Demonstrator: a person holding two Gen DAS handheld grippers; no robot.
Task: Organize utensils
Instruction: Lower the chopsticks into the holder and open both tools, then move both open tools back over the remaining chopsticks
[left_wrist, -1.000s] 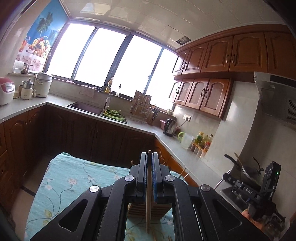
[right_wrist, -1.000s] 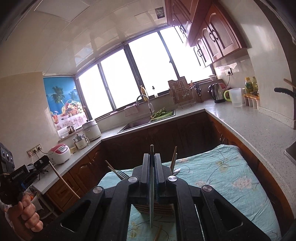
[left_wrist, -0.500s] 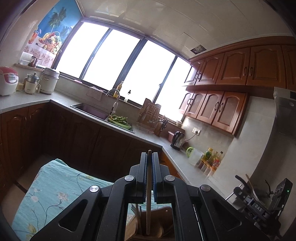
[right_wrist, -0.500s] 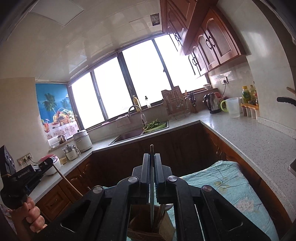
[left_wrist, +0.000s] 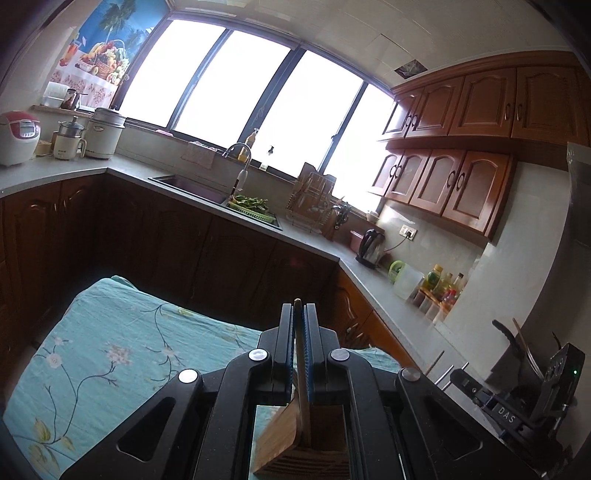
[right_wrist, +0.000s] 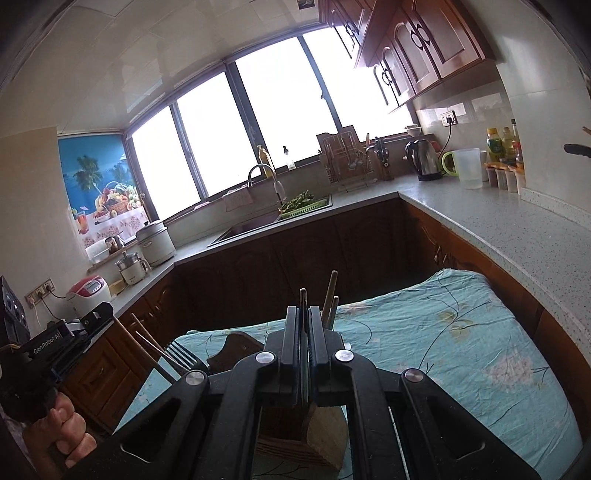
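Left wrist view: your left gripper (left_wrist: 299, 325) pinches a thin wooden stick (left_wrist: 303, 406) between its fingers (left_wrist: 286, 350); the stick's lower end drops into a wooden utensil holder (left_wrist: 284, 439), largely hidden by the gripper body.

Right wrist view: your right gripper (right_wrist: 303, 328) pinches a dark, slim utensil (right_wrist: 303, 369) of uncertain kind, over the holder on the floral-clothed table (right_wrist: 461, 350). A fork (right_wrist: 181, 354) protrudes left.

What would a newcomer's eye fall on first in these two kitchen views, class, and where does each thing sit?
Most striking are the bright windows above the sink. Next, low in each view, the left gripper is shut on a wooden stick and the right gripper on a dark utensil, over a wooden holder on the floral turquoise cloth.
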